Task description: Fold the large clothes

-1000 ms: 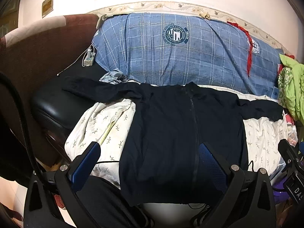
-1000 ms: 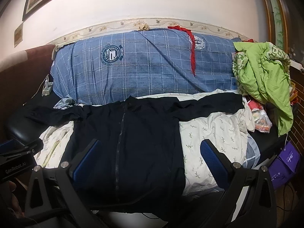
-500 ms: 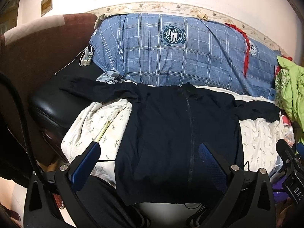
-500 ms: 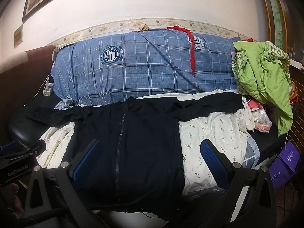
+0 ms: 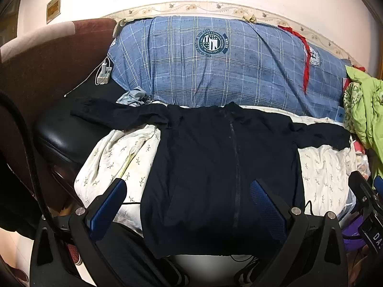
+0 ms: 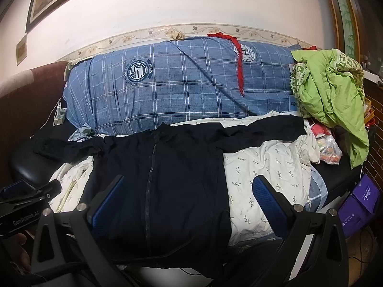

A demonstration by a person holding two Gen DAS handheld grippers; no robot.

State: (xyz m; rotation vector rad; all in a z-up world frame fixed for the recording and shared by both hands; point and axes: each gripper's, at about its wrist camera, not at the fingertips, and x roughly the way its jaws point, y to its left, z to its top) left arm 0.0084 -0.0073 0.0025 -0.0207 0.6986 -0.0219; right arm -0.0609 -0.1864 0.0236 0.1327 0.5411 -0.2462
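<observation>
Both views are drifting slightly; I am holding left hand-held gripper [image 5: 186,197] and right hand-held gripper [image 6: 188,189] wide, empty, over the jacket [image 5: 215,167], lying spread, unfolded.

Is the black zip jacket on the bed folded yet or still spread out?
Spread out. The black jacket lies flat, zipper up, both sleeves stretched sideways over the white floral sheet; no fold shows.
</observation>
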